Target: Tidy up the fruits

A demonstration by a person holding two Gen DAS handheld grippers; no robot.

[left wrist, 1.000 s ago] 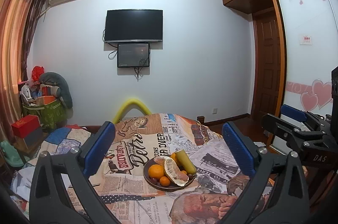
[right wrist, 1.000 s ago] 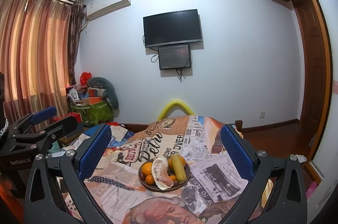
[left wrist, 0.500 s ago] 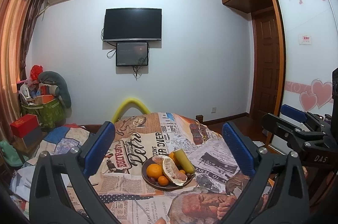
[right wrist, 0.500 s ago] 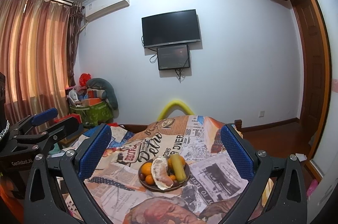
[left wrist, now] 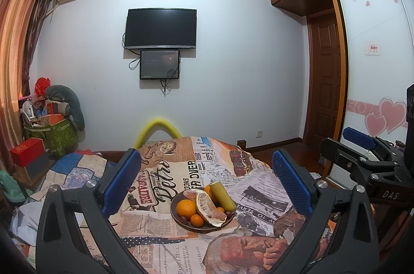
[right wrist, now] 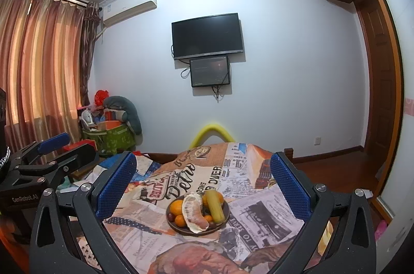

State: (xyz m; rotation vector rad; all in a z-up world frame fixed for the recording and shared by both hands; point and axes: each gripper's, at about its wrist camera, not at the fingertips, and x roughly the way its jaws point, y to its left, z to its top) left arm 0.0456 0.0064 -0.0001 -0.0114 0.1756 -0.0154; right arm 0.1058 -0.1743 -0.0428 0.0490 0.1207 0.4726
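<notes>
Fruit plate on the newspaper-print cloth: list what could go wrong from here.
1. The plate is piled high; pulling the peeled pomelo could roll the oranges off.
2. The yellow-green fruit juts over the rim and may tip out.
3. The cloth looks rumpled, so a nudged plate might tilt.

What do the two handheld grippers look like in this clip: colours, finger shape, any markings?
Both are matte black frames with cut-out, triangular finger arms and silver screw heads. Each finger ends in a blue textured pad. The left gripper carries white "GenRobot.AI" lettering, seen from the right wrist view. The right gripper shows white "DAS" lettering, seen from the left wrist view. No cables, hands or sleeves are visible.
</notes>
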